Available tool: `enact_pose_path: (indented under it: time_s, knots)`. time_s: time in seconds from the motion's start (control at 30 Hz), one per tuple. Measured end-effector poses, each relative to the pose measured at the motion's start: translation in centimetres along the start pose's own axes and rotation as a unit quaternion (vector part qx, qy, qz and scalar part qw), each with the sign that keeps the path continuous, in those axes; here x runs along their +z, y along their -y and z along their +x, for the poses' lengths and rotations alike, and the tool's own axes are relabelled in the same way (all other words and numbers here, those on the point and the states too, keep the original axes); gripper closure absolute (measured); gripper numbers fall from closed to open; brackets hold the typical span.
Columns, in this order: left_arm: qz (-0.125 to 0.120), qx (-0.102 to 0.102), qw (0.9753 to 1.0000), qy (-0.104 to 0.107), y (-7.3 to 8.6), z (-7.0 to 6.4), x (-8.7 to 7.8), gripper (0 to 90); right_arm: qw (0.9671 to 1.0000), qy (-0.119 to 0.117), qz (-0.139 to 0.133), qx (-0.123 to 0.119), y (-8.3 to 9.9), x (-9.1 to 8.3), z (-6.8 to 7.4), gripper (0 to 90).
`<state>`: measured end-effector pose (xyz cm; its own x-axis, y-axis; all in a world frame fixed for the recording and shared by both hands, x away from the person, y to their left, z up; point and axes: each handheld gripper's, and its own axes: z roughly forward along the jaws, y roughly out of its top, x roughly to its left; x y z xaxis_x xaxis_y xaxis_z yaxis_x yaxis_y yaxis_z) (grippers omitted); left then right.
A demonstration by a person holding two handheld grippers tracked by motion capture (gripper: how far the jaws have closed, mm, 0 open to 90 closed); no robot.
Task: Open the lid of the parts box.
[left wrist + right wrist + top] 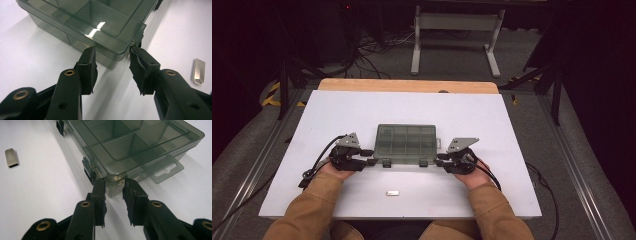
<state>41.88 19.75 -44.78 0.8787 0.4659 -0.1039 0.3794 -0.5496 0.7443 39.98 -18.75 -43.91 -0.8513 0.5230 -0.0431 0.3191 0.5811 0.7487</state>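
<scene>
Now my left gripper (112,62) and right gripper (113,192), jaws parted and holding nothing, flank the near corners of the smoky compartment box (405,142) at table centre, long axis running between my hands.

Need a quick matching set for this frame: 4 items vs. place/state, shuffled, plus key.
Items:
1. compartment box
2. metal USB stick
3. left gripper
4. right gripper

Places/states:
A. jaws open at the box's near corner beside the hang tab
B. lies alone on the white table, near the person's edge
C. lid closed, smoky clear plastic, mid-table
D. jaws open at the box's other near corner

Pairs: 1-C, 2-B, 3-D, 4-A
</scene>
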Motion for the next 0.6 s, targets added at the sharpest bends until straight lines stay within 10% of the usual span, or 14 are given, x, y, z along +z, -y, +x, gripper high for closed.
enact_pose_path:
  time_s: [0.6]
  knots:
    - [-0.034,-0.008,0.9994,0.004,-0.2,0.1,-0.8,64.3,0.9984,-0.004,-0.054,0.015,-0.8,-1.1,-0.4,72.4]
